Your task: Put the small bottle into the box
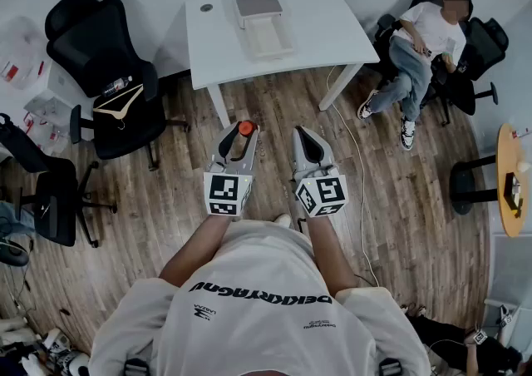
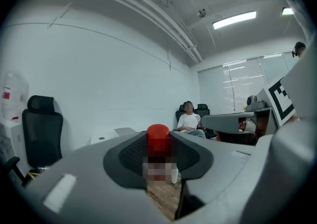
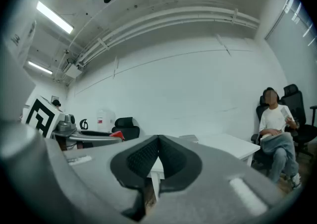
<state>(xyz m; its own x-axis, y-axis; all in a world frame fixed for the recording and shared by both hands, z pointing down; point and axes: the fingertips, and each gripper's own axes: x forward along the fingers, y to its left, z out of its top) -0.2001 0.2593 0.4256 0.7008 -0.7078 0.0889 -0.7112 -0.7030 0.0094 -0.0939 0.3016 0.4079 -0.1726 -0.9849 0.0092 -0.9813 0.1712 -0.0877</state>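
Note:
My left gripper (image 1: 243, 132) is shut on the small bottle (image 1: 246, 127), whose red cap (image 2: 158, 137) sticks up between the black pads in the left gripper view. It hangs over the wood floor, short of the white table (image 1: 316, 33). The open box (image 1: 266, 37) lies on that table, its grey lid (image 1: 256, 0) raised behind it. My right gripper (image 1: 306, 140) is shut with nothing in it; in the right gripper view its pads (image 3: 157, 157) meet at the tips. Both grippers are held side by side in front of the person's chest.
A black office chair (image 1: 108, 75) with a hanger and a bottle on its seat stands left of the table. A seated person (image 1: 416, 50) is at the right. A second chair (image 1: 50, 200) stands at the far left, and a round wooden table (image 1: 511, 191) at the right edge.

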